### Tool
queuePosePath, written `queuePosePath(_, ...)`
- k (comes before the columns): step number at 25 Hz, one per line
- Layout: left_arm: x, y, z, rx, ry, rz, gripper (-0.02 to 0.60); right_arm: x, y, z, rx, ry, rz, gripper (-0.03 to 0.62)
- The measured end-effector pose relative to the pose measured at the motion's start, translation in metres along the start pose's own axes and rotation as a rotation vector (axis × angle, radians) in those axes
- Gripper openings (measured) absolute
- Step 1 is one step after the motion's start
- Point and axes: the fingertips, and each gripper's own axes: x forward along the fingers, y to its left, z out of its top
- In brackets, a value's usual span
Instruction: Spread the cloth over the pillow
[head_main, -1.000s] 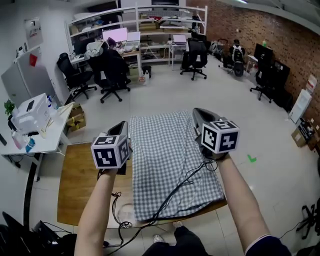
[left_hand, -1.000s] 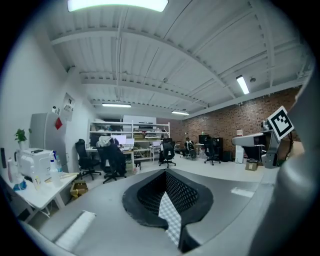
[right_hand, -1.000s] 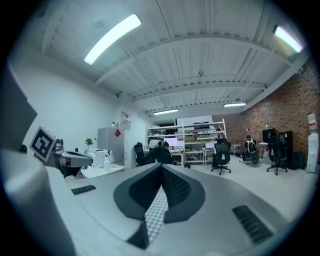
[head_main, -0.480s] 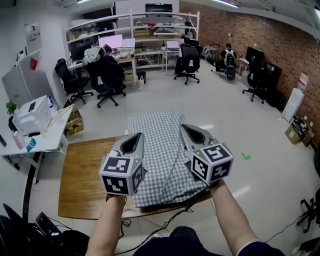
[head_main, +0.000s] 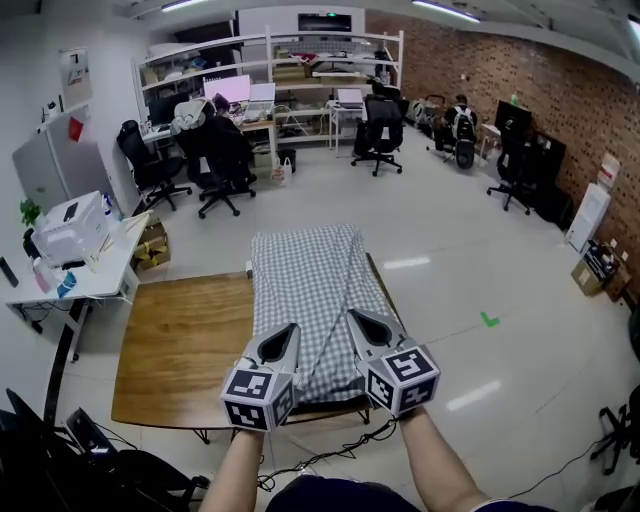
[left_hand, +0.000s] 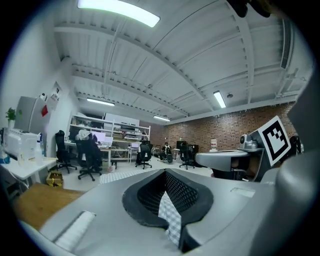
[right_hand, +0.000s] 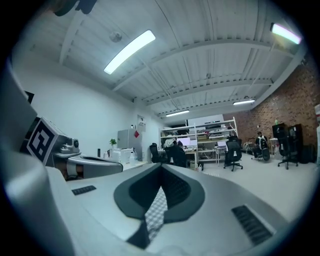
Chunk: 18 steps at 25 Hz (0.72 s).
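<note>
A grey checked cloth (head_main: 310, 290) lies lengthwise over the right part of the wooden table (head_main: 180, 350), from its far edge to its near edge. It bulges as if over a pillow, which is hidden beneath it. At the near edge of the cloth my left gripper (head_main: 283, 338) and my right gripper (head_main: 362, 324) sit side by side, each shut on a fold of the cloth. In the left gripper view a strip of checked cloth (left_hand: 171, 216) is pinched between the jaws of the left gripper (left_hand: 168, 199). The right gripper (right_hand: 158, 199) grips a fold of cloth (right_hand: 156, 214) in the right gripper view.
A white desk (head_main: 75, 275) with a printer (head_main: 68, 226) stands left of the table, a cardboard box (head_main: 152, 240) beside it. Office chairs (head_main: 215, 160) and shelves (head_main: 290, 70) fill the back. A brick wall (head_main: 560, 90) runs along the right. Cables (head_main: 320, 460) hang below the table's near edge.
Both grippers have come down and toward me from the cloth's sides to its near edge, drawing closer together with the cloth in them. The cloth now lies longer and flatter.
</note>
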Motion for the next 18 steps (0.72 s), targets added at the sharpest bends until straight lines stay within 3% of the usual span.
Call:
queuePosePath(6, -0.006, -0.019, -0.028, -0.039, 0.033, -0.009, 0.005, -0.016, -0.001, -0.021, 0.037, 0.023, 0.023, 0.012)
queuePosePath(18, -0.005, -0.03, -0.028, -0.018, 0.034, -0.026, 0.005, -0.021, -0.001, -0.025, 0.057, 0.037, 0.039, 0.012)
